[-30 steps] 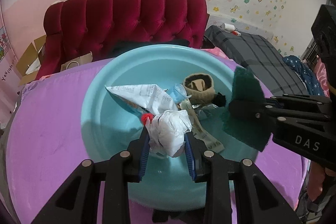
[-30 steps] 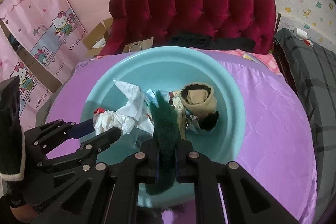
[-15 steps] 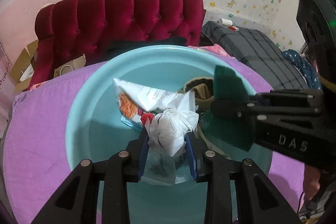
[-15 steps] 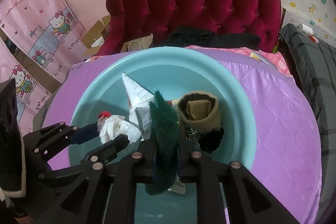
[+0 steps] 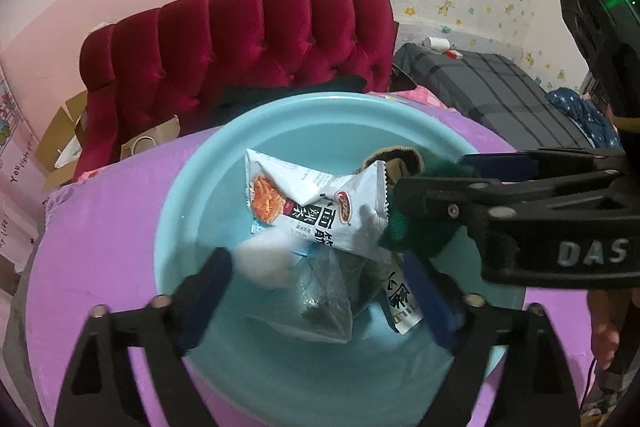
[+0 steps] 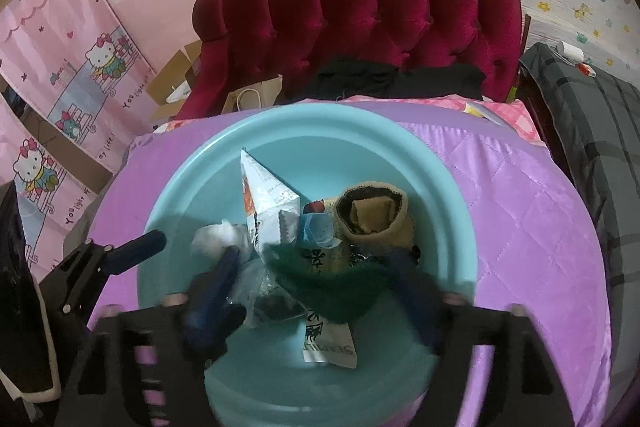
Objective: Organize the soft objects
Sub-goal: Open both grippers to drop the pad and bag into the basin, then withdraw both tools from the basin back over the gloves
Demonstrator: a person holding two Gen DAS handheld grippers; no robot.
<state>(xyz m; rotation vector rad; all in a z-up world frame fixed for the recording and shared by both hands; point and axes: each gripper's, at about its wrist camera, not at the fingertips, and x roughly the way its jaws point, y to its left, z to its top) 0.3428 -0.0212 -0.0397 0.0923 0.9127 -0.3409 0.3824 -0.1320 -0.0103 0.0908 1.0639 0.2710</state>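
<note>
A light blue basin (image 5: 320,103) (image 6: 312,111) sits on a purple quilted cover and holds a snack packet (image 5: 316,203), a tan sock (image 6: 372,215), a clear plastic bag (image 5: 320,303) and other wrappers. My left gripper (image 5: 318,291) hangs over the basin with its jaws opening wide. A blurred white bundle (image 5: 264,259) lies loose by its left finger. My right gripper (image 6: 316,279) is also opening over the basin, and a dark green cloth (image 6: 332,291) lies slack between its fingers, free of the pads. In the left wrist view the right gripper (image 5: 432,179) reaches in from the right above the green cloth (image 5: 412,223).
A red tufted sofa (image 6: 360,19) stands behind the purple cover (image 6: 520,227), with black clothing on its seat. Grey plaid bedding (image 5: 500,95) lies to the right. A paper bag (image 6: 256,95), cardboard boxes and a pink cartoon curtain (image 6: 60,87) are at the left.
Both grippers have gone from shut to wide open. The white bundle and the green cloth have left the pads and dropped among the things in the basin.
</note>
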